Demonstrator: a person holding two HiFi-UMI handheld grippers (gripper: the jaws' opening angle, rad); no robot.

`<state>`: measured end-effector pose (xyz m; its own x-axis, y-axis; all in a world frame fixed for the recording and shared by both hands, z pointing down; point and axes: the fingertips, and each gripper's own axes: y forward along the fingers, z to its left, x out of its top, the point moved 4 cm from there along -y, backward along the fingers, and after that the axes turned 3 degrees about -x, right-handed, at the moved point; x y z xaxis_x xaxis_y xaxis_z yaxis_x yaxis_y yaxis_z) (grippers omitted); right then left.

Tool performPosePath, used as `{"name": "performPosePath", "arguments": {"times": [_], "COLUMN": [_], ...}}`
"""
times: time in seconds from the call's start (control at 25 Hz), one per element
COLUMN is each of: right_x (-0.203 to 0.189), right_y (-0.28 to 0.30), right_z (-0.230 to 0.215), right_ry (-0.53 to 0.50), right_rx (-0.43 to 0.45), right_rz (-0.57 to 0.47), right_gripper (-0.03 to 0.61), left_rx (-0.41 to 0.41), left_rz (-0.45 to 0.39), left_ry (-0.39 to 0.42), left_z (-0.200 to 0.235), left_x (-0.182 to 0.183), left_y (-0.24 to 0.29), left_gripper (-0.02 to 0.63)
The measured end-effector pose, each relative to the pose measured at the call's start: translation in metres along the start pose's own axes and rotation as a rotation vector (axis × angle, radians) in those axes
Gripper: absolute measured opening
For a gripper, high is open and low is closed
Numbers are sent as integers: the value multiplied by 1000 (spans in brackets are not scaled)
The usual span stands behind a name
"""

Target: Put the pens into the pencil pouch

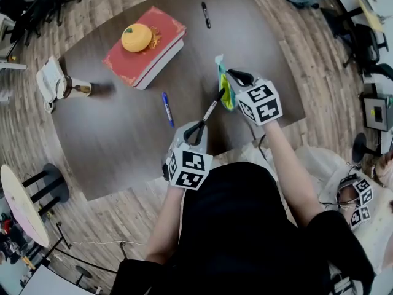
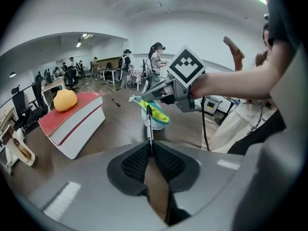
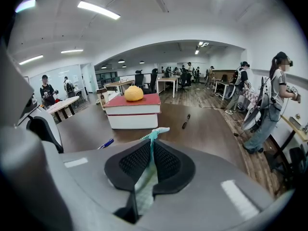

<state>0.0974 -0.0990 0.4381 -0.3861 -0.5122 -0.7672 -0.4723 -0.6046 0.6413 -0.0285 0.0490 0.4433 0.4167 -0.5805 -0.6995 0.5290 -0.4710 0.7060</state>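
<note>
Well, over on the left of the dark wooden table [image 1: 123,140] a red hardcover book [image 1: 153,57] lies with a round orange ball-like thing [image 1: 136,37] on top. Nearer the middle, a blue pen [image 1: 167,108] lies loose on the wood, and a black pen [image 1: 206,15] rests well apart from it at the far edge.

Next comes the left gripper [image 1: 199,128], clenched on a slim pen with a white barrel and black end [image 1: 212,108]. The pen slants up and to the right, with its far end at the mouth of the pencil pouch [image 1: 226,91]. I cannot tell whether the tip is already inside. The pouch is a small soft thing with a teal zip edge and a yellow-green lining, and it stands up off the table. The right gripper [image 1: 236,77] has its jaws pinched on the pouch's top edge.

From overhead the pouch is only a narrow strip of colour. The left gripper view looks along the pen and shows the opening, with the lining gaping under the zip. The right gripper view shows only the thin teal fabric squeezed between its black ribbed pads [image 3: 134,161], but it does show the blue pen low at the left.
</note>
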Motion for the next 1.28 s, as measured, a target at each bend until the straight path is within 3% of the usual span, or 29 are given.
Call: {"name": "performPosePath", "arguments": {"times": [0.2,0.52,1.28], "right_x": [1,1,0], "right_y": [1,2,-1], "right_z": [5,13,12], "right_ry": [-14,-29,-36], "right_rx": [1,9,38], "right_rz": [-4,9,10], "right_gripper": [29,29,29], "left_rx": [5,20,66], "left_rz": [74,127,34], "left_ry": [21,59,149], "left_z": [-1,1,1], "left_x": [-1,6,54], "left_y": [0,1,36], "left_gripper": [32,35,35]}}
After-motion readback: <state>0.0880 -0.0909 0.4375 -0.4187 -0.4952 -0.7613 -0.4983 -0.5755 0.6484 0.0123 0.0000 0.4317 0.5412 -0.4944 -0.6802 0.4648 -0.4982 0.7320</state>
